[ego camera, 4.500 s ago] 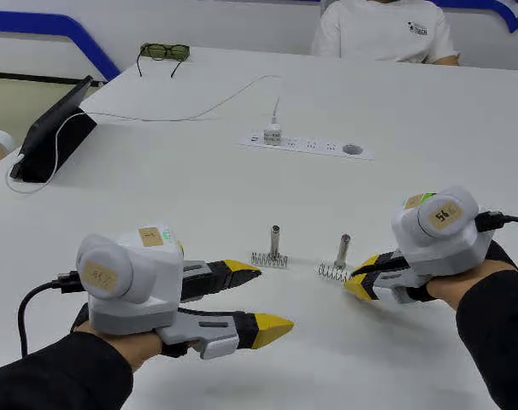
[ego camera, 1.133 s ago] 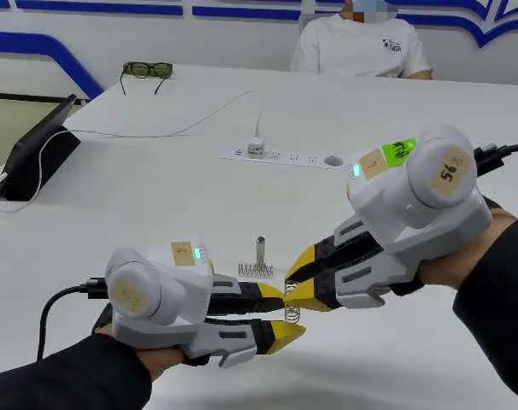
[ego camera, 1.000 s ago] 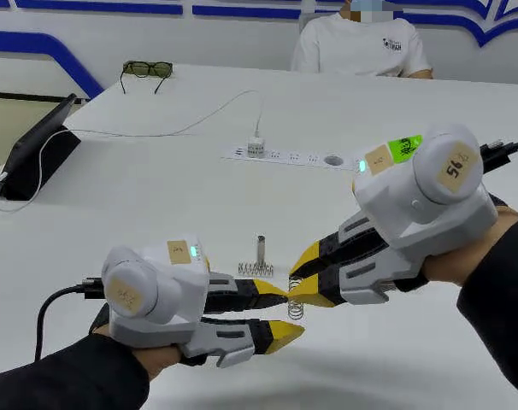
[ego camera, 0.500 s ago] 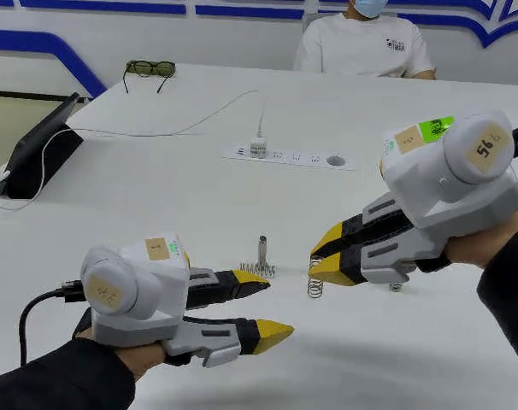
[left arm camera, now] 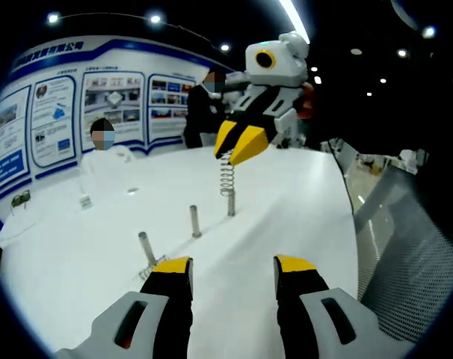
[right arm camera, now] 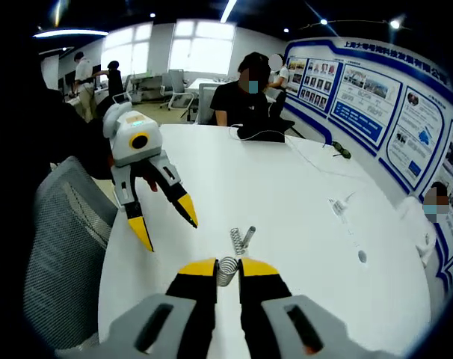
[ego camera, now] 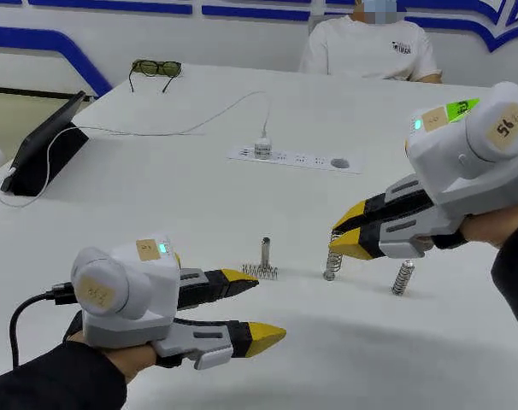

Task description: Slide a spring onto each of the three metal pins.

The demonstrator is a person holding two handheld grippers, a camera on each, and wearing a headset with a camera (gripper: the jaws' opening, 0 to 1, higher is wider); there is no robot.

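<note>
**Right tongs bring a spring to a pin, right of the bare pin**

The white table (ego camera: 199,196) carries everything. Up to the right of the bare pin (ego camera: 265,252), the right gripper (ego camera: 333,240) hangs above the tabletop. Its tips angle down and back toward that pin, and its jaws are narrow, pinched on the top coils of a spring (ego camera: 332,256).

On the near side of the bare pin and to its left is the left gripper (ego camera: 271,304). Its jaws are spread wide with nothing between them, and its yellow tips point past the bare pin's front. Beyond the bare pin, well apart, a power strip (ego camera: 293,159) lies flat with a white plug (ego camera: 262,147) in it.

The bare pin stands upright. Near it on the right, a second pin (ego camera: 328,274) stands under the spring, which hangs upright with its lower end at that pin. Whether the coils are around the pin cannot be told.

Further right of the bare pin, a third pin (ego camera: 403,278) leans a little. It looks ribbed like a coil, but it is too small to be sure. At the bare pin's foot, touching it, a loose spring (ego camera: 260,272) lies on its side.
</note>
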